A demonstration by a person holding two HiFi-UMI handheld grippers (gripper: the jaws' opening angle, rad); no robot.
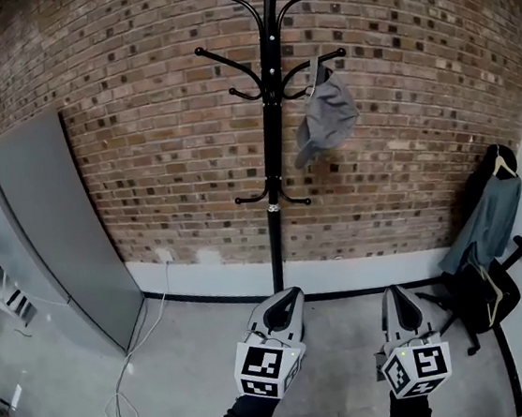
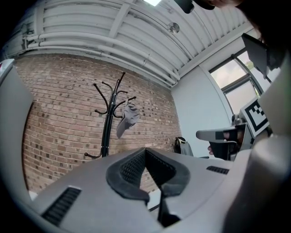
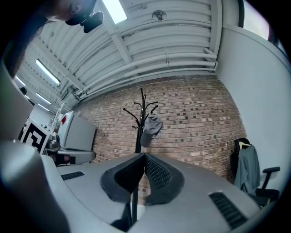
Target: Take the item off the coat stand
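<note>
Cabinet: a grey cabinet (image 1: 56,228) stands at the left of the head view, against the brick wall (image 1: 134,96). In my right gripper view it sits left of centre (image 3: 79,133).
Cables: white cables (image 1: 124,399) trail over the floor at lower left, from the foot of the wall toward the bottom edge.
Left gripper: my left gripper (image 1: 289,296) is low in the head view, just left of centre, with its tip pointing up toward the foot of the stand. In its own view (image 2: 145,150) the 2 jaws meet at the tips, closed, with nothing between them.
Stand: the black stand (image 1: 276,135) is upright at centre against the wall, with hooks at the top and a second ring of hooks lower down. It shows left of centre in my left gripper view (image 2: 108,125) and at centre in my right gripper view (image 3: 138,125).
Cap: a grey cap (image 1: 326,119) hangs from an upper hook on the stand's right side, upper centre-right of the head view, well apart from both grippers. It also shows in the left gripper view (image 2: 128,119) and the right gripper view (image 3: 151,129).
Right gripper: my right gripper (image 1: 391,292) is low and right of centre, beside the left one but not touching it. In its own view (image 3: 144,155) the 2 jaws touch at the tips, closed and empty. The stand's pole shows behind the slit below them.
Chair: a black chair (image 1: 494,295) stands at the right edge, with a grey jacket (image 1: 489,217) on a hanger over it.
</note>
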